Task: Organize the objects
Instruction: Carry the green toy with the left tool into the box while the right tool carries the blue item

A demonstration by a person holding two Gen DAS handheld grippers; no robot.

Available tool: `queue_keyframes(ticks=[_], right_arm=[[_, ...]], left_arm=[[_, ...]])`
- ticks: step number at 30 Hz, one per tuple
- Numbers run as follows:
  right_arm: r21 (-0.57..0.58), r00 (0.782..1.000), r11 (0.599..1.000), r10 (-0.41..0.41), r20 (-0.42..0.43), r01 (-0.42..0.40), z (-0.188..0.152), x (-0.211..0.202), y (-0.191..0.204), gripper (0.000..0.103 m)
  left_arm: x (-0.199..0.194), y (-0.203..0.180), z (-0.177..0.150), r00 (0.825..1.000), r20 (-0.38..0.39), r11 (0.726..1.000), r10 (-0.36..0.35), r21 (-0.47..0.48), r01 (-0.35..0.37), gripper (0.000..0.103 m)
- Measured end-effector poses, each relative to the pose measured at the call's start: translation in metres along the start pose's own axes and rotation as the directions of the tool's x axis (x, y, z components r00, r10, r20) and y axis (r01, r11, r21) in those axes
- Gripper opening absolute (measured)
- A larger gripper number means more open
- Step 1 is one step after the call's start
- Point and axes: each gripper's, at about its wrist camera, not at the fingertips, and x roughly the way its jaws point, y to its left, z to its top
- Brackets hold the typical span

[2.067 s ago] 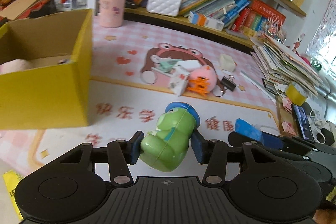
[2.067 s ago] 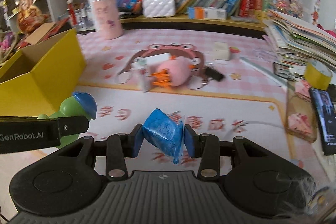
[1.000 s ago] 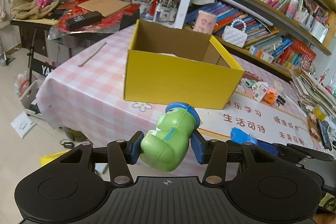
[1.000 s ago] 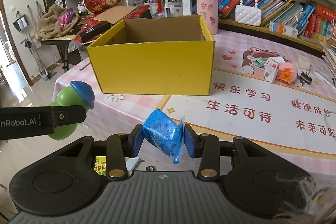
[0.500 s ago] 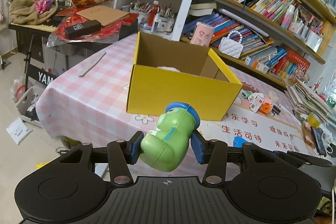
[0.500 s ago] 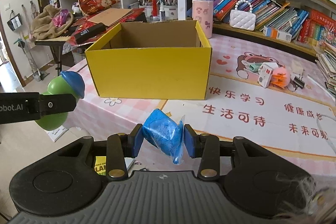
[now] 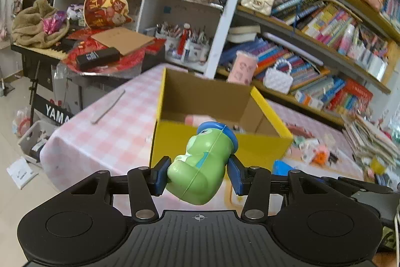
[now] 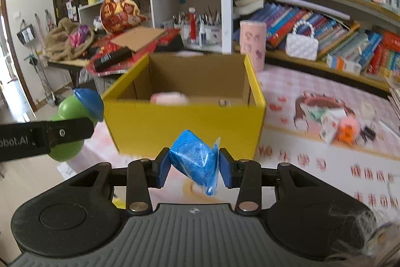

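Facing yellow box [image 8: 185, 126], pink cup [image 8: 252, 43] behind.

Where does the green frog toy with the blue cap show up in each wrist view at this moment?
Left wrist: the green frog toy sits low at centre, clamped in the left gripper.
Right wrist: the toy is at the left edge, partly behind the left gripper's black finger.
Shared landmark: the open yellow box, just behind the toy in the left view and to its right in the right view.
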Motion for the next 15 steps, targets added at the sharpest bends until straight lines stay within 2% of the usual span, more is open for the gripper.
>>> queue_keyframes(ticks=[8,12,15], right_arm=[[-0.009,0.998,1.000,0.022,0.059,-0.021,0.052,0.032,-0.016,0.039],[-0.029,0.998,0.999,0.026,0.057,-0.024,0.068,0.056,-0.023,0.039],[-0.053,1.000,0.998,0.018,0.019,-0.017,0.074,0.082,-0.030,0.039]], left_arm=[[0.031,-0.009,0.045,0.996,0.087,1.000,0.005,-0.008,-0.005,0.047],[0.061,-0.015,0.059,0.997,0.078,1.000,0.010,-0.006,-0.010,0.048],[0.086,-0.020,0.064,0.999,0.047,1.000,0.028,-0.005,-0.028,0.048]])
